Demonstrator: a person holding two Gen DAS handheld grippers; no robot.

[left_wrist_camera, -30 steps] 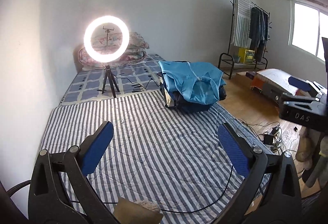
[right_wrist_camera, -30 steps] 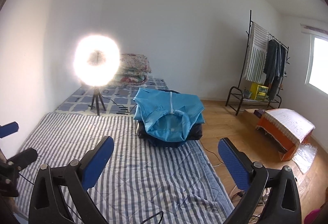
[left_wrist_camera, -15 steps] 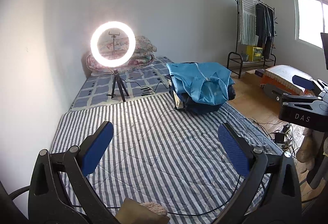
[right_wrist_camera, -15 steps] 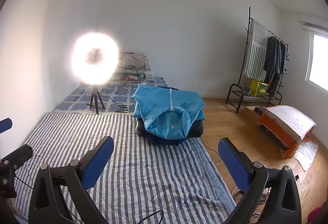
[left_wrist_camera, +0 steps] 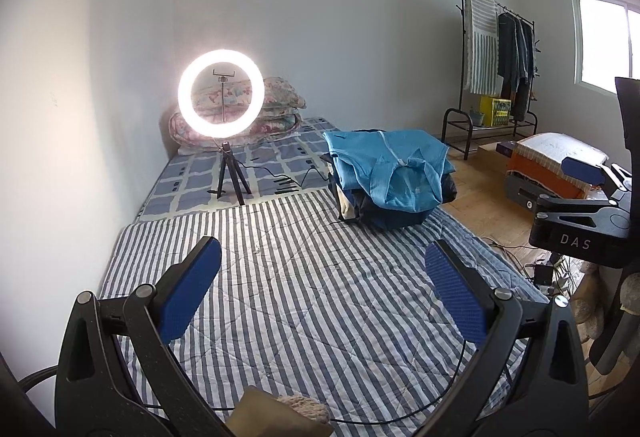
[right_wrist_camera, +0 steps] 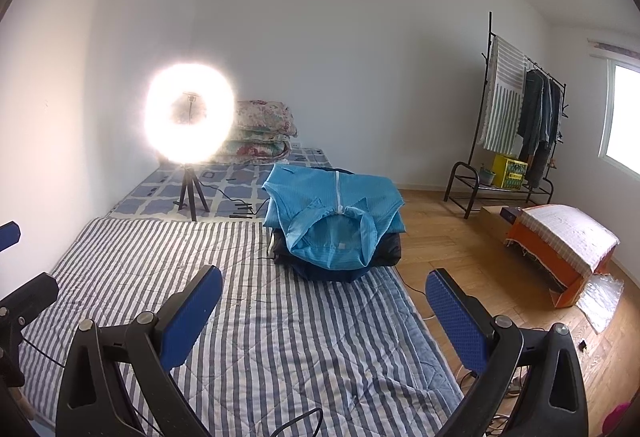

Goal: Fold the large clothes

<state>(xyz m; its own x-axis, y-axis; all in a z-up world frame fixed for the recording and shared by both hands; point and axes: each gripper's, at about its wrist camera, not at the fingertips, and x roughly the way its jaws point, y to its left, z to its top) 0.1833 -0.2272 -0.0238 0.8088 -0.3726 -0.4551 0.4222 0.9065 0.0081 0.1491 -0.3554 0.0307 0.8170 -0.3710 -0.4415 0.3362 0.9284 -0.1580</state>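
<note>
A light-blue zip jacket lies on top of a pile of dark clothes at the far right edge of a striped quilt. My left gripper is open over the quilt's near part, well short of the pile, with nothing between its blue pads. My right gripper is open too, above the quilt's right side and short of the pile. The right gripper's body shows at the right edge of the left wrist view.
A lit ring light on a small tripod stands behind the quilt on a checked mattress, cable trailing. Folded floral bedding lies against the wall. A clothes rack and an orange covered box stand on the wooden floor to the right.
Both wrist views have tilted up and shifted slightly, so the pile and ring light sit a little differently in frame. Both grippers stay open and empty.
</note>
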